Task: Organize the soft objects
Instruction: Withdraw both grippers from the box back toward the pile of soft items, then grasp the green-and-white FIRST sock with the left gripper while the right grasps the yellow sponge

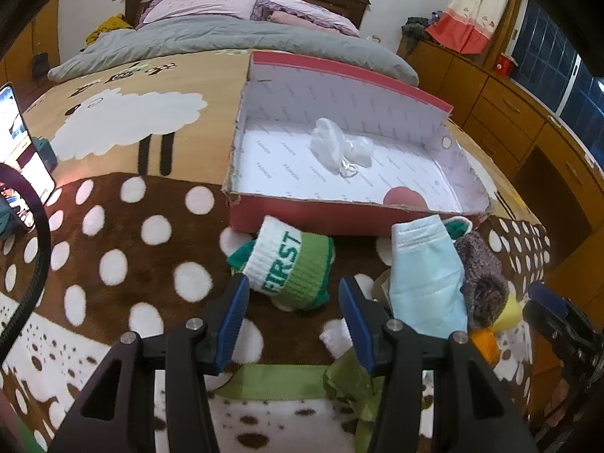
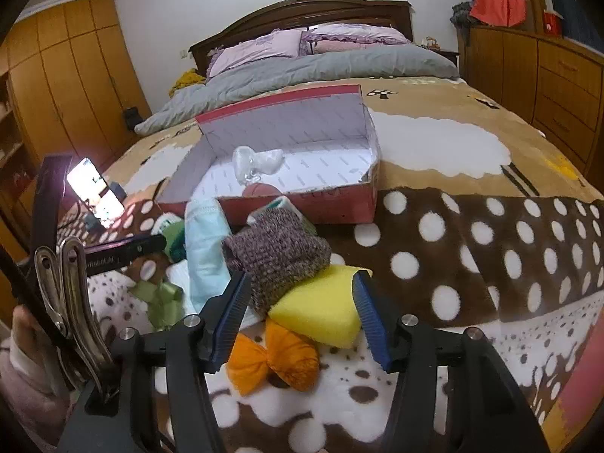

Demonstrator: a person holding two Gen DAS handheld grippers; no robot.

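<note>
Now the yellow sponge (image 2: 319, 307) lies between the open right gripper (image 2: 302, 311) jaws.

Left gripper (image 1: 293, 313): black angular frame, blue ribbed pads (image 1: 234, 313), round silver screws on finger joints. Right gripper (image 2: 302, 313): same black frame, blue ribbed pads (image 2: 372, 321), silver screws. Pale pink fuzzy sleeve (image 2: 26, 389) near left edge of right wrist view.

Home bedroom; bed (image 2: 339, 71) w/ wooden headboard (image 2: 302, 9), lilac pillows (image 2: 256, 51); wardrobe (image 2: 68, 75); drawers (image 2: 558, 87).
</note>
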